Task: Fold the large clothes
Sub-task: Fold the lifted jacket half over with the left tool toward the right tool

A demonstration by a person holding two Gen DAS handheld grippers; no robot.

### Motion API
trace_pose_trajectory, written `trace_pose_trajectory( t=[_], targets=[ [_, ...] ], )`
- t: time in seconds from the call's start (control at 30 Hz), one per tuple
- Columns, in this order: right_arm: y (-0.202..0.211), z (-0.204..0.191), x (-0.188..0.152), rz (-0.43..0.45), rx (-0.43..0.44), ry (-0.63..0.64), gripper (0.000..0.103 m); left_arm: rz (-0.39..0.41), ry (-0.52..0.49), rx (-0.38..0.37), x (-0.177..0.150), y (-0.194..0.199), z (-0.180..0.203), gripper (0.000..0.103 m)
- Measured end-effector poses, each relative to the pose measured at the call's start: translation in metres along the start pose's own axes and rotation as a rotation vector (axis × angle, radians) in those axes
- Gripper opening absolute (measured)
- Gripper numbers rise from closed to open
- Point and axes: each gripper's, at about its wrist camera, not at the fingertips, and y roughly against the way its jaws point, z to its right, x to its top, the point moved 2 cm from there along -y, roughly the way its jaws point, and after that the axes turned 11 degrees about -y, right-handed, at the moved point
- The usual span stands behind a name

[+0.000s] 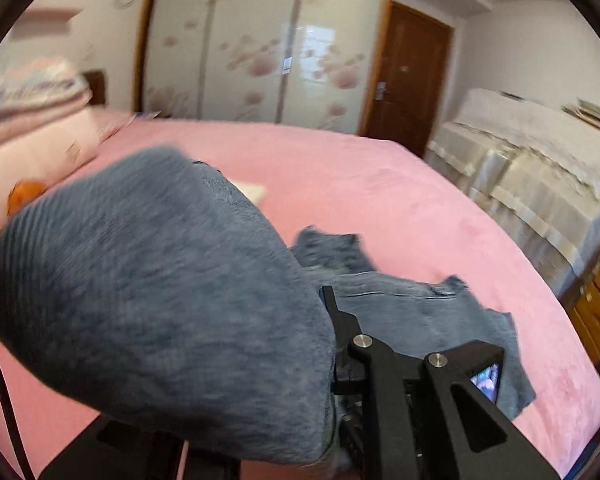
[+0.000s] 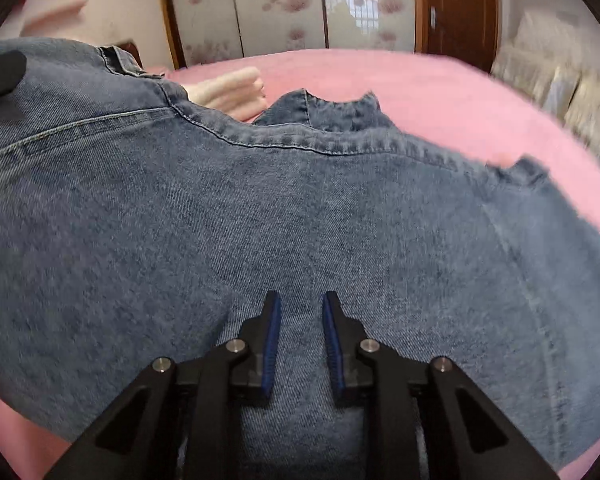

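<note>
Pink bedding covers the bed [image 2: 440, 92] that fills both views, with a flowered sliding wardrobe [image 1: 252, 48] and a brown wooden door [image 1: 408, 76] behind it.

Your right tongs [image 2: 300, 312] sit low in the middle of the right wrist view; the two blue-padded fingers [image 2: 274, 340] stand apart with a clear gap, released, and denim shows between them; whether the pads touch the cloth cannot be told. Around them the blue jeans [image 2: 260, 208] spread across nearly the whole view, lying on the bed, a stitched seam running across the upper part and a frayed cut edge at the far right; beyond the jeans, a folded cream cloth [image 2: 236, 92] rests on the bed.

Your left tongs [image 1: 332, 320] are mostly buried; a lifted, blurred swell of the same jeans [image 1: 160, 280] hangs over the left side of the view and hides one finger, so only the right black finger [image 1: 342, 332] shows, pressed against the cloth; whether they are clenched on the denim cannot be told. Past that finger the rest of the jeans lies flat on the bed toward the right.

Further out in the left wrist view, a stack of folded bedding and a pale pink pillow [image 1: 40, 148] sit at the left; a sofa under pale lace covers [image 1: 532, 168] stands beside the bed at the right.
</note>
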Motion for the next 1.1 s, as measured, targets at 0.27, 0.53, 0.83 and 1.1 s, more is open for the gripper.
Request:
trace_pose_trajectory(
  t=[0.27, 0.53, 0.83, 1.1],
  targets=[
    [0.082, 0.097, 0.006, 0.054, 0.019, -0.254, 0.020, 0.010, -0.176, -0.099, 0.019, -0.012, 0.104, 0.013],
    [0.144, 0.216, -0.019, 0.106, -0.238, -0.370, 0.020, -0.316, -0.390, -0.212, -0.060, -0.117, 0.222, 0.015],
    [0.147, 0.230, -0.020, 0.095, -0.232, -0.386, 0.021, -0.328, -0.319, -0.395, -0.057, -0.083, 0.208, 0.047],
    [0.166, 0.220, -0.005, 0.135, -0.053, -0.458, 0.054, -0.226, -0.132, -0.403, -0.043, -0.001, 0.141, 0.070]
  ],
)
